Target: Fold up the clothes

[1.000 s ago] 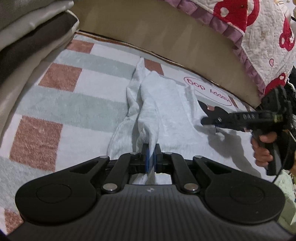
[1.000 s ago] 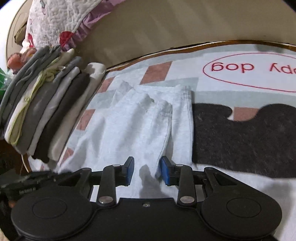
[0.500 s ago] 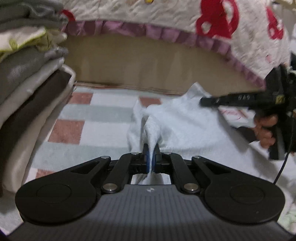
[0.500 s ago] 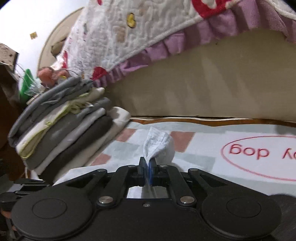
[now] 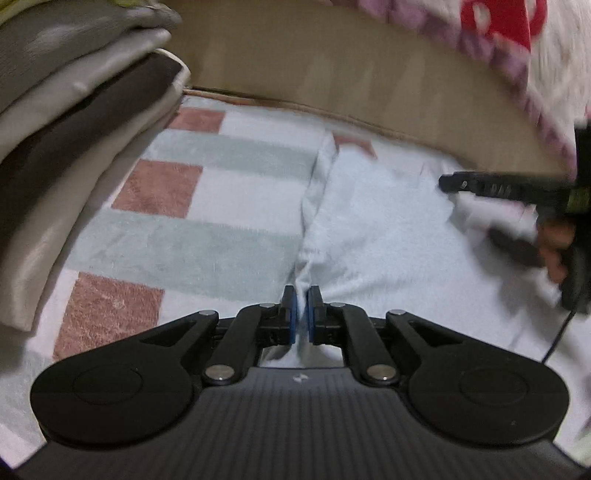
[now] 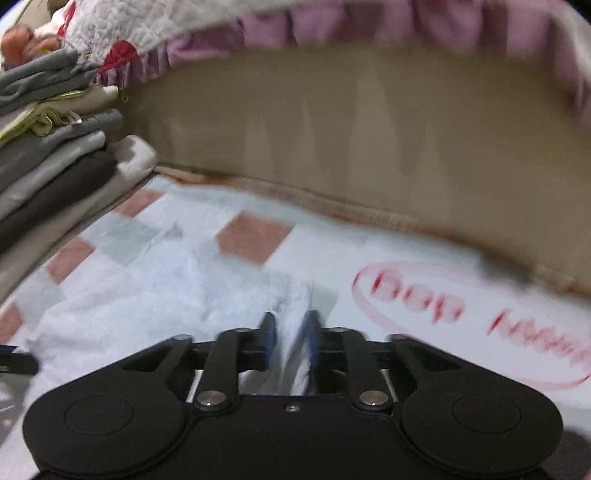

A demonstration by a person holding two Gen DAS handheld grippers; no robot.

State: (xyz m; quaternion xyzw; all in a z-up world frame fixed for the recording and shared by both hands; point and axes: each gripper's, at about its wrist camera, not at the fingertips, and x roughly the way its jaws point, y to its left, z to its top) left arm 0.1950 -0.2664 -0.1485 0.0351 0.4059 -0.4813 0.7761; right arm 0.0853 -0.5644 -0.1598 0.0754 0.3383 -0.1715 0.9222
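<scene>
Half a second back both grippers were holding the garment (image 5: 369, 236) up in the air, with the fabric bunched into a peak. Now it's lying back down on the mat (image 5: 221, 206), spread out flatter, with a long ridge running from the left gripper (image 5: 302, 312) away toward the bed base (image 5: 332, 74).

The left gripper's jaws are sitting close together with a thin fold of the white fabric between the blue pads; there's a small gap showing, so it's looking like a light pinch. The right gripper (image 6: 289, 332) has its jaws a bit wider, with a wad of cloth between them. That view is blurry, so I can't tell if it's actually gripping or letting go.

In the left view the right gripper is also showing, off to the right side over the garment's far edge, hand (image 5: 554, 247) wrapped on the handle.

Room-wise: the pile (image 5: 74, 110) of folded clothes is sitting on the left, its edge near the garment but not touching, with a strip of checkered mat between. The bed base is walling off the far side just beyond the garment's top end, and the quilt (image 6: 369, 22) is hanging over it. On the right the mat is lying open around the red "happy dog" print (image 6: 461, 317).
</scene>
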